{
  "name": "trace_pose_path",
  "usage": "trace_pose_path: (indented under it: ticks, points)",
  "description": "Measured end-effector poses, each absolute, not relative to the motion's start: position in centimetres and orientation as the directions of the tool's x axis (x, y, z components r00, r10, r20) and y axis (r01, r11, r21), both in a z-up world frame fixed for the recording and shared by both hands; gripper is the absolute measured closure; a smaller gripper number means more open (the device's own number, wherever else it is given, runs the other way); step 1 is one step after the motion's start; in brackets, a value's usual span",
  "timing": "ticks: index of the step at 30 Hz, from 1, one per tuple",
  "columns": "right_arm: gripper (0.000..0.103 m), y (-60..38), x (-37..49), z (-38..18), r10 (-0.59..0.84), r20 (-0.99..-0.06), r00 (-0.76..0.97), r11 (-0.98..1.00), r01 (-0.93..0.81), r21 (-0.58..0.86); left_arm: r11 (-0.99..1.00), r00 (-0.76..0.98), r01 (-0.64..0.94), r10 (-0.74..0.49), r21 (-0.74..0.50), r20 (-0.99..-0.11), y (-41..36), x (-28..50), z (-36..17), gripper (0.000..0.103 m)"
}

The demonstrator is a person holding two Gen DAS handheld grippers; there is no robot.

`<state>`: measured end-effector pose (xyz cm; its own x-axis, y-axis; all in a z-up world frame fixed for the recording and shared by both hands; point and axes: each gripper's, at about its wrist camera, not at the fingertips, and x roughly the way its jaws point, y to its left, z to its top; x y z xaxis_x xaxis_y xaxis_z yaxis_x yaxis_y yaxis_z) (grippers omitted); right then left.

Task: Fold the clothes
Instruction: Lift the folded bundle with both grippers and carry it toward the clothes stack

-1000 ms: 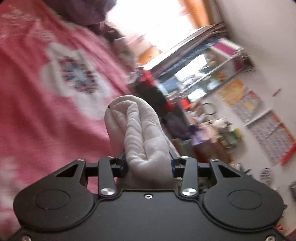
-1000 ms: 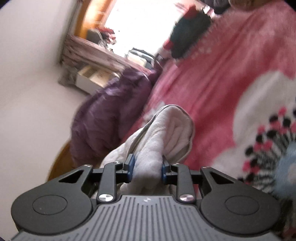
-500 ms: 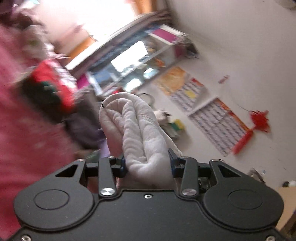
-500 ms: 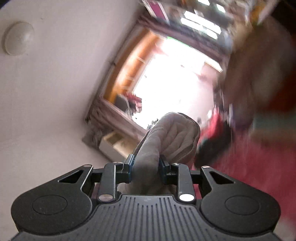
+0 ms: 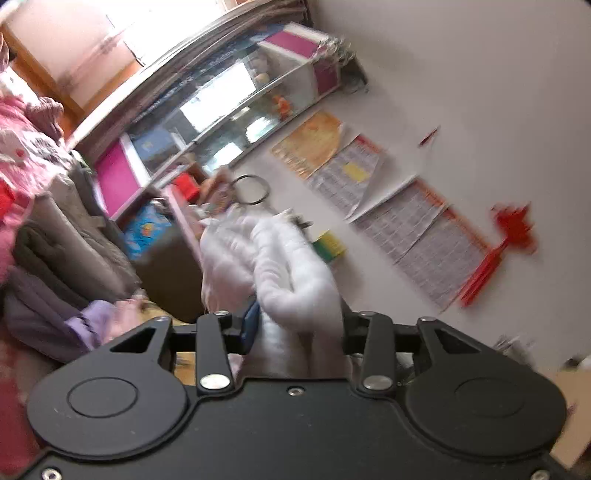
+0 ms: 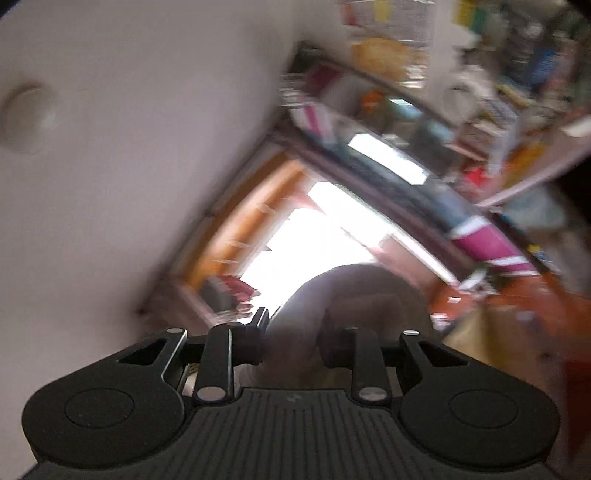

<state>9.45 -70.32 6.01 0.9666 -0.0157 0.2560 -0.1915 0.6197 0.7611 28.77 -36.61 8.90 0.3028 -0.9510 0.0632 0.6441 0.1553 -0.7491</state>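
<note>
A bunched white garment (image 5: 273,273) stood at the centre of the left wrist frame, pinched between the closed fingers of the left gripper (image 5: 295,325). In the right wrist frame the same cloth (image 6: 332,306), shadowed and blurred, sat low at centre, clamped by the right gripper (image 6: 293,339). A glass-fronted shelf (image 5: 229,103) crossed the upper left; calendars (image 5: 406,221) hung at right.

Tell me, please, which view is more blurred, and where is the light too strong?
Right wrist view: heavy motion blur everywhere, the window overexposed to pure white, so the cloth in the right gripper looks dark. Left wrist view: milder blur, white cloth in the left gripper smeared but readable; window glare top left.
</note>
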Motion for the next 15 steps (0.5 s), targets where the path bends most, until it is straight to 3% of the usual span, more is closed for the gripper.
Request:
trace_pose_path:
  ticks: [4,7,11,12,15]
  points:
    - [0.074,-71.5,11.3,3.4,-0.02,0.142,0.99,0.631,-0.097,0.77,0.249,0.333,0.64,-0.943,-0.727,-0.03,-37.2,29.3,8.0,0.064]
    - [0.074,-71.8,11.8,2.2,-0.003,0.067,0.998,0.613,-0.051,0.789,0.343,0.36,0.625,-0.924,-0.701,-0.131,-36.5,29.3,6.7,0.056]
    - [0.073,-70.5,11.0,0.9,0.05,0.002,0.999,0.58,-0.031,0.814,0.354,0.361,0.574,-0.919,-0.739,-0.16,-35.5,29.5,5.0,0.046]
    - [0.071,-69.9,10.6,0.6,0.063,-0.01,0.998,0.566,-0.028,0.824,0.351,0.36,0.562,-0.919,-0.749,-0.16,-35.4,29.6,4.8,0.041]
    - [0.057,-68.5,9.6,0.2,0.066,-0.024,0.998,0.532,-0.015,0.847,0.335,0.335,0.525,-0.926,-0.783,-0.172,-35.7,30.3,4.3,0.041]
